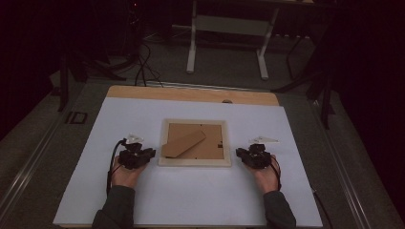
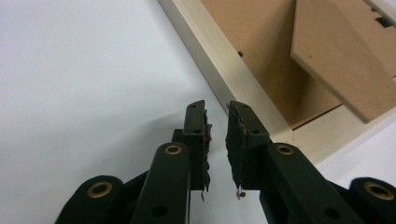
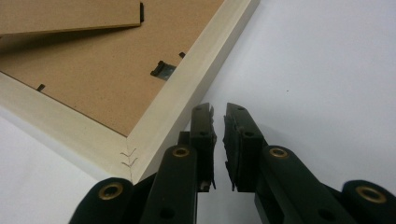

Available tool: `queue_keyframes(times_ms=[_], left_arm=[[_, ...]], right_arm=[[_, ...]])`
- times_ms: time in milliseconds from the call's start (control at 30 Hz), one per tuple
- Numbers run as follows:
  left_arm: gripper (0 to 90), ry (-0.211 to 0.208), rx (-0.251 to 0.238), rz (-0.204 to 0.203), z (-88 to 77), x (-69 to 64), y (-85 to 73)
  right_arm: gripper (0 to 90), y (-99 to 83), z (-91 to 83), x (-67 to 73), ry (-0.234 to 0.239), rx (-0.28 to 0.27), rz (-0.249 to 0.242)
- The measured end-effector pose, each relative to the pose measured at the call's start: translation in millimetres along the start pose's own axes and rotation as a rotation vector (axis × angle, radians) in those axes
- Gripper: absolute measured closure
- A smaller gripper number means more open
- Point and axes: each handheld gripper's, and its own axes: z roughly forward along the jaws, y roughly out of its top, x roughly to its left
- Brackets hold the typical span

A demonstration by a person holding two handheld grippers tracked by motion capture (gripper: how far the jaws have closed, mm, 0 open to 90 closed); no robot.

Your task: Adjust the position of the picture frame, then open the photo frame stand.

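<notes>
One picture frame (image 1: 195, 162) lies face down at the centre of the frame, one cardboard stand (image 1: 184, 143) on its back, and two tools: left tool (image 1: 144, 153), right tool (image 1: 241, 153).

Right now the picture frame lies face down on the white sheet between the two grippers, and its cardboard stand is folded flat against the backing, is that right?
Not quite: the cardboard stand is lifted off the backing, as the left gripper view shows. The picture frame does lie face down between the two grippers.
</notes>
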Motion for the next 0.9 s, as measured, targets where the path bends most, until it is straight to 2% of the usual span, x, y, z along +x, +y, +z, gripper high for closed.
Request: queue_keyframes(times_ms=[233, 500, 733, 900], left_arm=[[73.6, -0.004, -0.005, -0.005, -1.5, 1.0, 2.6], [66.6, -0.04, -0.038, -0.027, -8.0, 4.1, 5.7], [65.6, -0.043, -0.077, -0.017, -14.6, 1.5, 8.3], [60.0, -0.051, -0.074, -0.005, -19.1, -1.9, 12.0]], right_arm=[[79.7, 0.1, -1.8, -1.7, 0.002, -0.004, 0.002], [74.1, 0.7, -4.0, -4.2, 0.013, -0.014, 0.014], [69.6, -0.4, -1.5, -2.2, 0.013, -0.005, 0.007], [67.9, 0.8, -1.4, 1.2, 0.024, -0.009, -0.001]])
